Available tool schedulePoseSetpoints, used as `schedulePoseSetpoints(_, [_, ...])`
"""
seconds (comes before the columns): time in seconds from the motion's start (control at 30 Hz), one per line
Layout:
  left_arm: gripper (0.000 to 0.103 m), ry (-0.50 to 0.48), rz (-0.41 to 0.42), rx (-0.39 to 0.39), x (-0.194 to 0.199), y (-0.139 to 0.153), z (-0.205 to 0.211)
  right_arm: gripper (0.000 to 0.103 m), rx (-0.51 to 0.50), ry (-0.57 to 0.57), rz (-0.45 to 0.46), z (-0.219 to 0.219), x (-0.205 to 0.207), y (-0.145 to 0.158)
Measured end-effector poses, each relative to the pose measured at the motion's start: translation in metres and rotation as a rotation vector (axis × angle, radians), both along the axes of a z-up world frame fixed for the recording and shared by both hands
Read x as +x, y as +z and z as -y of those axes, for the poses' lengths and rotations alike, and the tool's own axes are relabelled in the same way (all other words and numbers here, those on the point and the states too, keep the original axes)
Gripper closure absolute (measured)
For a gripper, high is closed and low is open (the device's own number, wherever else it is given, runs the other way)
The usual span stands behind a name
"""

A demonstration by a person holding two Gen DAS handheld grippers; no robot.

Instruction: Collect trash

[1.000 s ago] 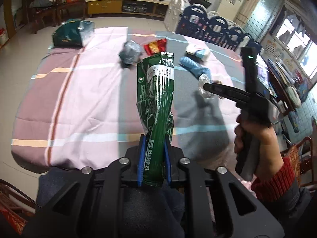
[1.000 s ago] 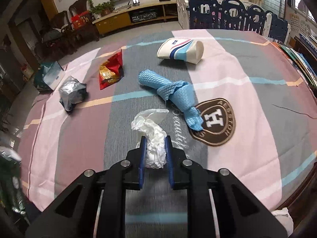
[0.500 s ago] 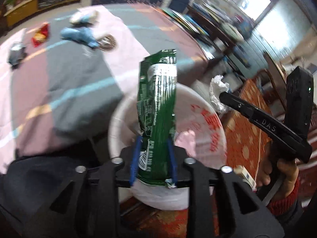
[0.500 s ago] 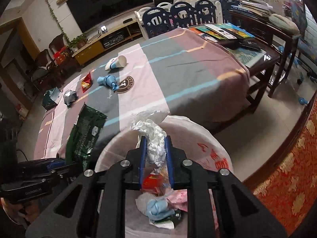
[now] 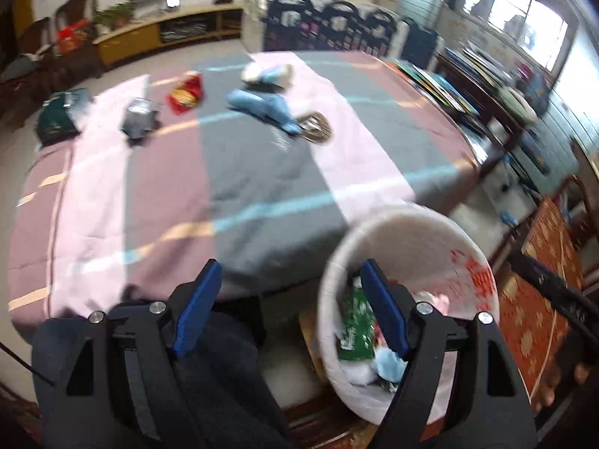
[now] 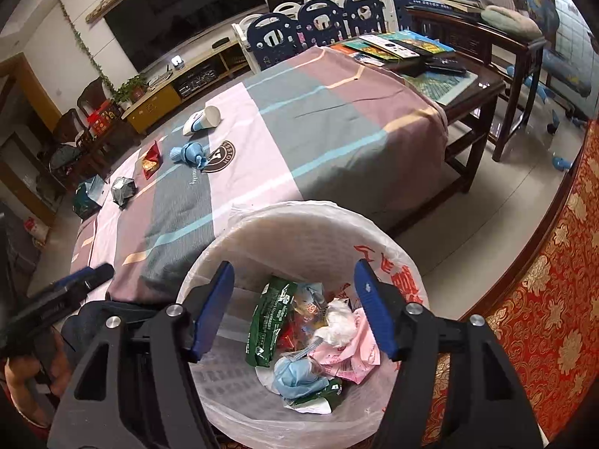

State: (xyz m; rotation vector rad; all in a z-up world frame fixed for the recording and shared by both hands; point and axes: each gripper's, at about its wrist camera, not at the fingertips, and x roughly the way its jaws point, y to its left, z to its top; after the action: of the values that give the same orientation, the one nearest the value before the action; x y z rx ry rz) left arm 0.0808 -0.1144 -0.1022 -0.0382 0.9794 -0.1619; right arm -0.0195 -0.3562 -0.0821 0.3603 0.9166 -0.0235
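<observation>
**Both jaws opening over the bin, trash inside**

White-lined trash bin (image 6: 299, 232) sits just beside the bench (image 6: 337, 119) edge. Inside it: green wrapper (image 6: 267, 327) leaning against the left wall, white tissue wad (image 6: 337, 327) on a pink bag (image 6: 353, 351), crumpled blue piece (image 6: 297, 374) lower down, some red and mixed scraps between them, hard to sort out. Right gripper (image 6: 294, 310) directly above the bin, jaws opening, wide apart, nothing between them. Left gripper (image 5: 288, 310) at the bin's left rim, jaws opening, also holding nothing; its right finger overlaps the bin in the left wrist view.

Left on the bench: paper cup (image 6: 202, 121) on its side, blue cloth (image 6: 187, 153), red snack bag (image 6: 150, 159), silver crumpled wrapper (image 6: 122, 189), dark green bag (image 6: 88, 196) at the far edge.

Left wrist view is motion-blurred; bin contents there are partly covered by the finger. Bin's bottom is cut off behind the right gripper body.
</observation>
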Motion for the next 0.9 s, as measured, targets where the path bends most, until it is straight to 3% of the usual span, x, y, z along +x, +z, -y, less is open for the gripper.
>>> schedulePoseSetpoints(0.1, [0.017,0.074,0.048,0.014,-0.001,0.012,-0.023,0.036,-0.006,0.025,-0.007,-0.013,0.005,-0.002])
schedulePoseSetpoints(0.27, [0.017,0.149,0.108,0.026,-0.007,0.024,-0.051,0.036,-0.003,0.076,-0.030,-0.041,0.017,-0.006])
schedulePoseSetpoints(0.9, [0.016,0.301,0.105,-0.015,-0.020,0.024,-0.129,0.036,-0.032,0.203,-0.049,-0.123,0.040,0.003])
